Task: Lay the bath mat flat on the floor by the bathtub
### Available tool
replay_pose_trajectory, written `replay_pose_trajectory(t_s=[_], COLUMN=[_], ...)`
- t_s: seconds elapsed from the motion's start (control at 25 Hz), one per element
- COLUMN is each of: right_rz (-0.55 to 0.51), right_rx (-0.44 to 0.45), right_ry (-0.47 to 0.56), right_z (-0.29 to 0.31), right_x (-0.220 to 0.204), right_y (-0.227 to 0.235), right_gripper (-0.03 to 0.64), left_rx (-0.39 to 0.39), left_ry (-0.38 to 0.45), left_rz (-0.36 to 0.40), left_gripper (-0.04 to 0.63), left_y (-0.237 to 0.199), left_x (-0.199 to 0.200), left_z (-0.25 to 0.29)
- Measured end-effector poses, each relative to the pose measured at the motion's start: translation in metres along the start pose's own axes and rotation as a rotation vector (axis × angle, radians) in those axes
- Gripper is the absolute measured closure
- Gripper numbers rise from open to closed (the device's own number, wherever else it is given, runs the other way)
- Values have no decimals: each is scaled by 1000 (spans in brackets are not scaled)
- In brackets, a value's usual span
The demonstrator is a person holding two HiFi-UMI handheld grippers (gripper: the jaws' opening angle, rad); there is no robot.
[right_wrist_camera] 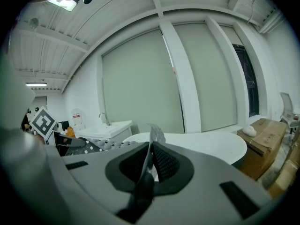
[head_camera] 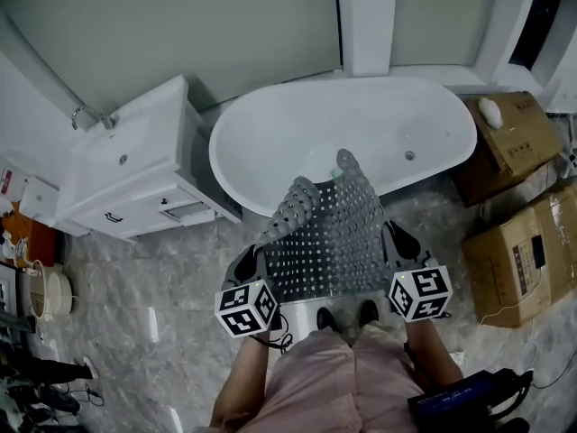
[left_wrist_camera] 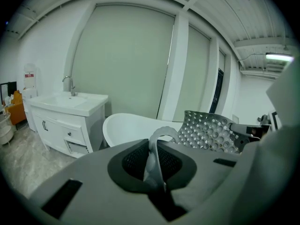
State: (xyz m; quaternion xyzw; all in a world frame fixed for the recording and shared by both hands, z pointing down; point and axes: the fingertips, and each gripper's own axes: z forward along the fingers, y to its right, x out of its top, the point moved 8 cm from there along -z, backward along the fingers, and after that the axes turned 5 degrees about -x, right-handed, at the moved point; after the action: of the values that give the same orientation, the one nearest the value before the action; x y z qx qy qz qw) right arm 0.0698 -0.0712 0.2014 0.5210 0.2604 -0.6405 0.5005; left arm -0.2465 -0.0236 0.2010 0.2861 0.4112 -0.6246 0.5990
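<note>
A grey perforated bath mat (head_camera: 326,233) hangs stretched between my two grippers, in front of the white oval bathtub (head_camera: 270,129). Its far end curls up over the tub's near rim. My left gripper (head_camera: 255,264) is shut on the mat's near left corner, and in the left gripper view the mat edge (left_wrist_camera: 153,158) is pinched between the jaws. On the near right corner my right gripper (head_camera: 393,244) is shut too, with the mat's thin edge (right_wrist_camera: 146,165) clamped between its pads. The mat is held above the marble floor (head_camera: 180,269).
A white vanity with a sink and tap (head_camera: 135,165) stands left of the tub. Cardboard boxes (head_camera: 518,251) sit at the right. The person's shoes (head_camera: 347,316) are just behind the mat. Cables and clutter (head_camera: 36,368) lie at the far left.
</note>
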Motion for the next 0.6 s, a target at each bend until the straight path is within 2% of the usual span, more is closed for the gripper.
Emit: replay_pose_trajectory(t_s=[0.24,0.6], right_rz=[-16,-12], right_rx=[7,24], right_ry=[-12,-70], right_z=[-5,-11], right_x=[0,-15], right_y=[6,11], right_gripper=[586,585], left_rx=[2,31], left_ry=[-7,-63], left_rz=[-5,-28], left_gripper=[557,557], left_y=[7,12], left_x=[-6,-28], left_z=[1,-5])
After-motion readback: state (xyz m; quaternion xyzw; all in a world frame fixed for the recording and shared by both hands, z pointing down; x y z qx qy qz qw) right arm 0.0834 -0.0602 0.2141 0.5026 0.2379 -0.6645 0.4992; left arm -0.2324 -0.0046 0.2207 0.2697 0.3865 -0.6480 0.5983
